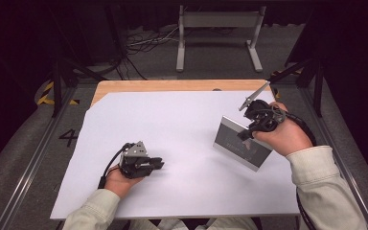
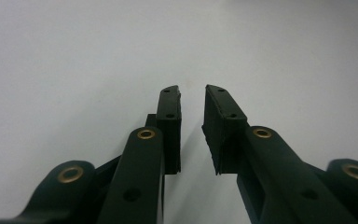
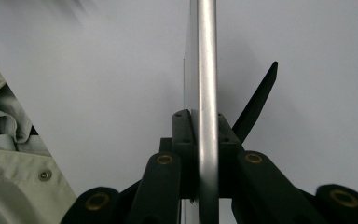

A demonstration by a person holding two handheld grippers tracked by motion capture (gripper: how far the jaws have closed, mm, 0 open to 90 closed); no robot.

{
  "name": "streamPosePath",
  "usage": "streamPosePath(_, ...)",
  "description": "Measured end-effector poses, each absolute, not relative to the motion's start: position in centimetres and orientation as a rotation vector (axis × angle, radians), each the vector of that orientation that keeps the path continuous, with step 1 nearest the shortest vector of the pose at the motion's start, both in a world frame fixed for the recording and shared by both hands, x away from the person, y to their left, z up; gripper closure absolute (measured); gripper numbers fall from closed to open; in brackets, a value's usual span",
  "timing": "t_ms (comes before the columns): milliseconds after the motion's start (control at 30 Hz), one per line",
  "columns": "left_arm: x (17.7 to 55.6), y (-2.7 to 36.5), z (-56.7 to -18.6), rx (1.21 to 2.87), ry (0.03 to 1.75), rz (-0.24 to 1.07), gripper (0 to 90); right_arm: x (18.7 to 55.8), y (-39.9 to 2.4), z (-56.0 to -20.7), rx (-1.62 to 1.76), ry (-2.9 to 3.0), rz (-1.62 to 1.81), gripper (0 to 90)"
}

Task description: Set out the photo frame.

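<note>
Pinching the silver edge of the picture frame (image 3: 208,56) squarely between the pressed-in jaws of the right gripper (image 3: 207,116), gripping on the metal rim rather than the glass, and watching the black back stand (image 3: 258,100) splaying out behind so it is not catching on anything. Easing the frame (image 1: 237,143) down gently over the right part of the white sheet (image 1: 182,124), lower edge first; not being able to tell whether that edge is touching the sheet. Leaving the left gripper (image 2: 192,93) empty, jaws slightly spread above bare sheet, well apart from the frame and ready for steadying it. Reaching in with the right hand (image 1: 282,136) from the near right corner, wrist cocked, gripper angled down to the left; resting the left hand (image 1: 117,182) low, its gripper (image 1: 159,164) pointing right.
</note>
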State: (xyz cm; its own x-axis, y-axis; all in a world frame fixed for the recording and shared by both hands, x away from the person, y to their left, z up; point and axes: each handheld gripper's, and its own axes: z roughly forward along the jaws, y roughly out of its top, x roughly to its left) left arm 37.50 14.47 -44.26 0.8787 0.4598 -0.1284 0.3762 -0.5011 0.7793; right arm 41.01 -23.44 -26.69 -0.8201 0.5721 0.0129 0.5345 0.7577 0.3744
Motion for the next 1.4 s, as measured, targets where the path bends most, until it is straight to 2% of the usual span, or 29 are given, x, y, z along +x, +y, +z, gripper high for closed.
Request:
streamPosePath(733,35.9,17.4,-44.7,2.127,0.697,0.154,76.0,43.2,-18.9,-26.9,0.443,2.976,0.511,83.4)
streamPosePath(1400,36.1,17.4,-44.8,2.126,0.701,0.146,75.8,44.3,-15.7,-27.1,0.175,3.020,0.518,83.4)
